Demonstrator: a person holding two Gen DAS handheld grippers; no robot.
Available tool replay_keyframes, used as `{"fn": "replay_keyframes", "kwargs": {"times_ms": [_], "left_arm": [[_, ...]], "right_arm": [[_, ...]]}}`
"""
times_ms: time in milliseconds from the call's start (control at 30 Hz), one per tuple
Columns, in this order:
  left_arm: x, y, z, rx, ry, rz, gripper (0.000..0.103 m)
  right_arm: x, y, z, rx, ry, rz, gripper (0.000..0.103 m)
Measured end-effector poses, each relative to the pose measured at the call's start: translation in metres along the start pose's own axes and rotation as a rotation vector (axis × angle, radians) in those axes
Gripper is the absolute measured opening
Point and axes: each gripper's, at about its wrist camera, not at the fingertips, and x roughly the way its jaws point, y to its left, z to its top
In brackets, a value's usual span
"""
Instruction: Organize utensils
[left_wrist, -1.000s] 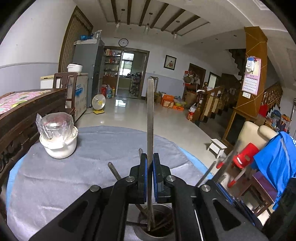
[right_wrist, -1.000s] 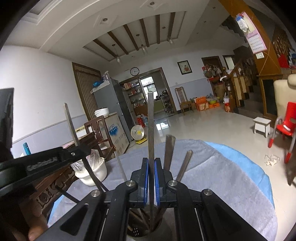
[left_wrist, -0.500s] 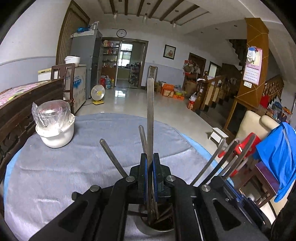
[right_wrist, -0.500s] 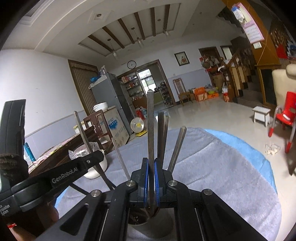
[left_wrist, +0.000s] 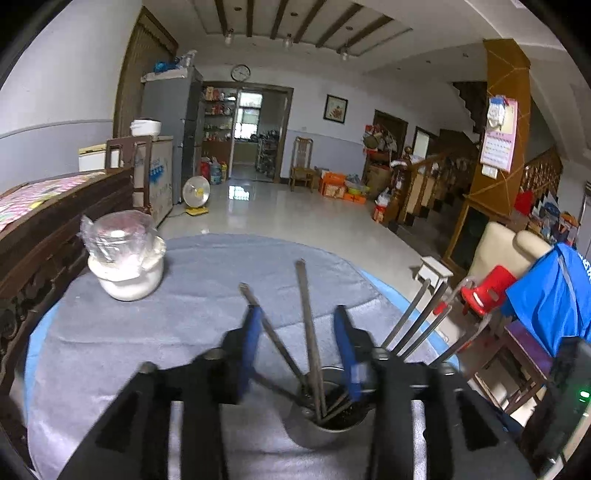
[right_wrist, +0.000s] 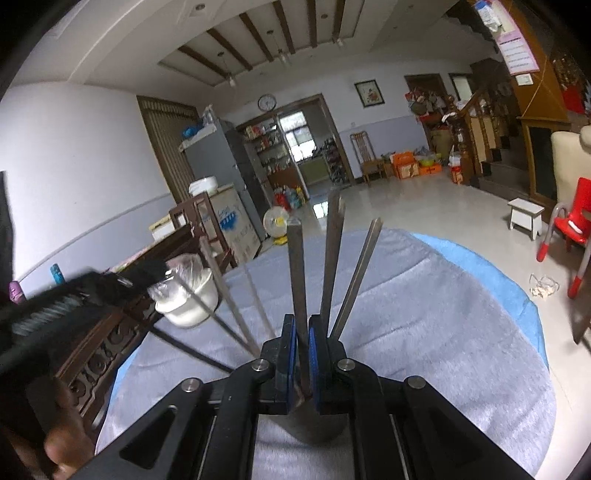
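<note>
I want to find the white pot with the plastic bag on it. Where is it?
The white pot sits at the far left of the grey-covered round table in both wrist views, beside the dark wooden furniture, apart from the metal utensil cup.

Several flat grey metal utensil handles (left_wrist: 309, 325) are stood in a round metal holder (left_wrist: 325, 424) on the grey cloth, fanned outward at differing tilts. One near-upright handle (right_wrist: 297, 291) is clamped between blue pads; the working ends, seemingly inside, are hidden.
</note>
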Motion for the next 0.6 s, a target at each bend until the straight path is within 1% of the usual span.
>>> {"fn": "replay_keyframes", "kwargs": {"times_ms": [33,133,200,233,267,333,400,433,467,533,600], "left_arm": [[-0.007,0.005,0.0,-0.002,-0.012,0.005,0.048],[-0.03,0.02,-0.001,0.003,-0.018,0.042,0.062],[-0.044,0.032,-0.005,-0.005,-0.023,0.055,0.064],[-0.051,0.037,-0.007,0.0,-0.021,0.074,0.066],[-0.056,0.041,-0.01,0.008,-0.013,0.094,0.07],[-0.062,0.046,-0.013,0.024,0.008,0.116,0.075],[-0.069,0.048,-0.02,0.044,0.034,0.141,0.076],[-0.071,0.049,-0.023,0.058,0.052,0.152,0.077],[-0.074,0.049,-0.027,0.074,0.071,0.164,0.077],[-0.082,0.047,-0.035,0.1,0.088,0.179,0.078],[-0.09,0.046,-0.042,0.118,0.097,0.186,0.083]], "right_arm": [[0.0,0.001,-0.001,0.0,0.013,0.003,0.009],[0.0,0.001,-0.002,0.02,0.059,0.002,0.01],[-0.004,-0.001,-0.004,0.045,0.067,0.016,0.012],[-0.007,-0.002,-0.006,0.054,0.069,0.018,0.013],[-0.009,-0.002,-0.008,0.063,0.069,0.018,0.015],[-0.017,-0.003,-0.012,0.082,0.069,0.014,0.029],[-0.024,-0.001,-0.017,0.101,0.064,0.013,0.073],[-0.034,0.0,-0.02,0.116,0.03,0.009,0.073],[-0.041,0.001,-0.022,0.116,0.014,0.008,0.073],[-0.054,0.008,-0.025,0.103,0.009,0.018,0.073],[-0.066,0.015,-0.03,0.078,0.005,0.004,0.073]]}}
